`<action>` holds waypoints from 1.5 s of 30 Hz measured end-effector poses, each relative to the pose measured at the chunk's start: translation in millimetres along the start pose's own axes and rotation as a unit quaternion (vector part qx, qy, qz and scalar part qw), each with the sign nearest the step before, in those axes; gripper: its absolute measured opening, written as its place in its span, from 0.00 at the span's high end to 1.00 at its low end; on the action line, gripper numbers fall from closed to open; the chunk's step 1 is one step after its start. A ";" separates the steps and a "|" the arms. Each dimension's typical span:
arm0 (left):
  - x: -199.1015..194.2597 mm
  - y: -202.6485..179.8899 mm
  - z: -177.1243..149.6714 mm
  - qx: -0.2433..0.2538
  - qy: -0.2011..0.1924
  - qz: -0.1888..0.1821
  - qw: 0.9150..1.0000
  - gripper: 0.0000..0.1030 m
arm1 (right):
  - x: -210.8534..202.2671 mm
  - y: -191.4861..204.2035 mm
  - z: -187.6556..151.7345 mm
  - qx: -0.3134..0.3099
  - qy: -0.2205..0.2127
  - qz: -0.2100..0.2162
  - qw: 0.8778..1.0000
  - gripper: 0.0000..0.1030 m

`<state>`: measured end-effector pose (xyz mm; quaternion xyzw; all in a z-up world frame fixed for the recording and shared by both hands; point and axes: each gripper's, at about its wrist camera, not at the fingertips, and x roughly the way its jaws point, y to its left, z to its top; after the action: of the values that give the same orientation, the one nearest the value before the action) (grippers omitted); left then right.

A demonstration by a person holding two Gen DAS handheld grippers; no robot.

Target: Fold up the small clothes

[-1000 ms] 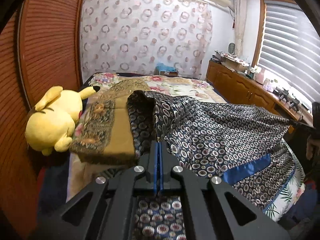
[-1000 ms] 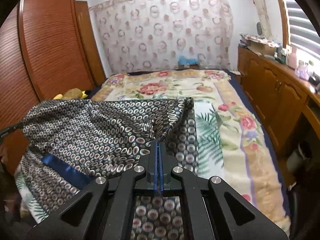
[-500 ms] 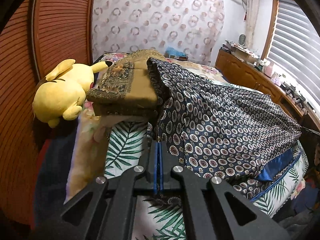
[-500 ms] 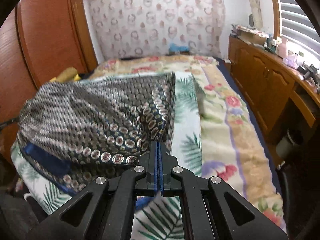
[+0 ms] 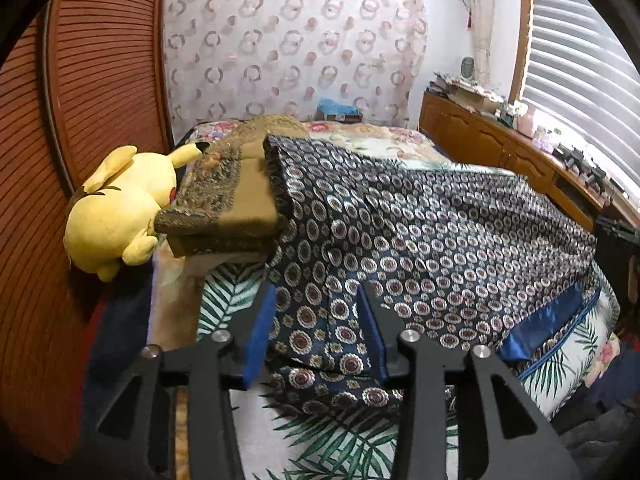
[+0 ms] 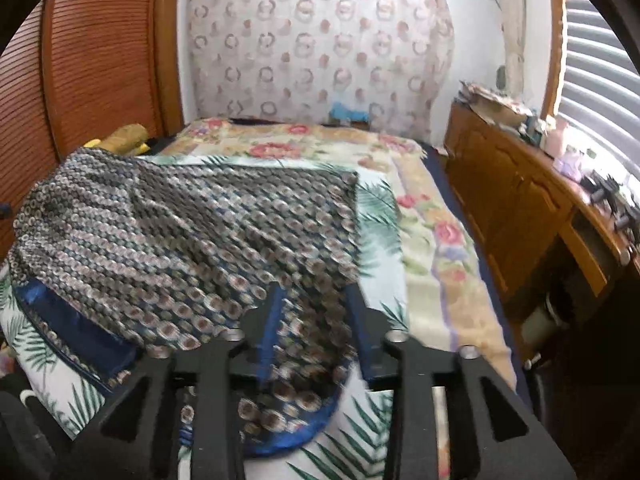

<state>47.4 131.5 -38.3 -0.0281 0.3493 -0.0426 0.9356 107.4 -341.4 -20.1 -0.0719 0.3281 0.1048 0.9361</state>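
Note:
A dark blue garment (image 5: 420, 240) printed with small rings lies spread across the bed, a plain blue band (image 5: 540, 328) along its near hem. The left wrist view has my left gripper (image 5: 318, 300) over the garment's near left corner, jaws opening, cloth lying loose between the blue pads (image 5: 260, 332) without being pinched. In the right wrist view, which is blurred, the same garment (image 6: 180, 232) covers the left of the bed. My right gripper (image 6: 314, 300) stands over its near right corner, jaws opening, fabric between them but free of the pads.
A folded olive-gold cloth stack (image 5: 224, 204) sits by the garment's far left edge, beside a yellow plush toy (image 5: 116, 216). A wooden wardrobe (image 5: 80, 120) stands left, wooden cabinets (image 6: 520, 208) right. The palm-print sheet (image 6: 380, 248) and floral blanket (image 6: 432, 240) cover the bed.
Both grippers lowered the garment from being held up and stretched onto the bed, then went from shut on its corners to open. The cloth now lies slack.

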 end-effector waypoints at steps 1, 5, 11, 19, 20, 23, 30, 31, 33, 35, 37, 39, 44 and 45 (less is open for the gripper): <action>0.4 -1.4 -0.8 0.001 0.001 0.000 1.000 0.56 | 1.7 6.3 2.5 -0.004 -0.001 0.006 1.000 0.58; 4.9 -3.6 -5.4 -0.001 0.008 -0.001 1.000 0.47 | 11.4 28.5 3.6 -0.017 0.002 0.033 0.999 0.57; 13.0 -3.6 -11.7 -0.003 0.020 0.004 1.000 0.47 | 41.1 67.7 -4.0 -0.033 0.035 0.066 0.997 0.57; 20.3 4.0 -21.4 -0.010 0.034 0.016 0.999 0.47 | 58.9 99.2 -12.1 -0.059 0.058 0.090 0.993 0.57; 21.2 5.7 -23.2 -0.012 0.034 0.020 0.999 0.47 | 59.8 100.5 -12.5 -0.060 0.059 0.091 0.992 0.57; 23.4 10.9 -27.7 -0.019 0.038 0.028 0.999 0.47 | 63.9 103.1 -14.6 -0.059 0.066 0.092 0.992 0.57; 28.7 24.2 -40.0 -0.043 0.052 0.023 0.997 0.47 | 69.9 102.8 -17.6 -0.061 0.081 0.091 0.991 0.55; 30.2 24.7 -41.5 -0.044 0.055 0.021 0.997 0.47 | 70.7 104.3 -17.6 -0.063 0.081 0.090 0.991 0.53; 32.7 26.0 -42.5 -0.050 0.060 0.013 0.997 0.47 | 72.2 106.0 -17.5 -0.064 0.082 0.088 0.991 0.51; 34.6 27.9 -42.6 -0.060 0.062 0.004 0.996 0.47 | 73.6 106.4 -17.0 -0.062 0.083 0.089 0.991 0.48; 36.8 29.7 -42.3 -0.070 0.063 -0.008 0.996 0.47 | 74.2 106.7 -16.9 -0.061 0.084 0.092 0.990 0.46; 37.4 32.6 -42.0 -0.082 0.060 -0.017 0.995 0.47 | 74.3 107.4 -17.0 -0.063 0.085 0.094 0.990 0.44; 36.3 40.2 -37.8 -0.103 0.049 -0.021 0.993 0.47 | 74.4 108.8 -17.1 -0.064 0.085 0.094 0.990 0.42; 35.9 41.1 -37.3 -0.104 0.048 -0.020 0.993 0.47 | 74.5 109.0 -17.1 -0.064 0.085 0.094 0.990 0.42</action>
<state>52.5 168.0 -93.2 -0.1307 0.3957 -0.0262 0.9086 127.4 -228.3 -87.4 -0.1095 0.4041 0.2065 0.8843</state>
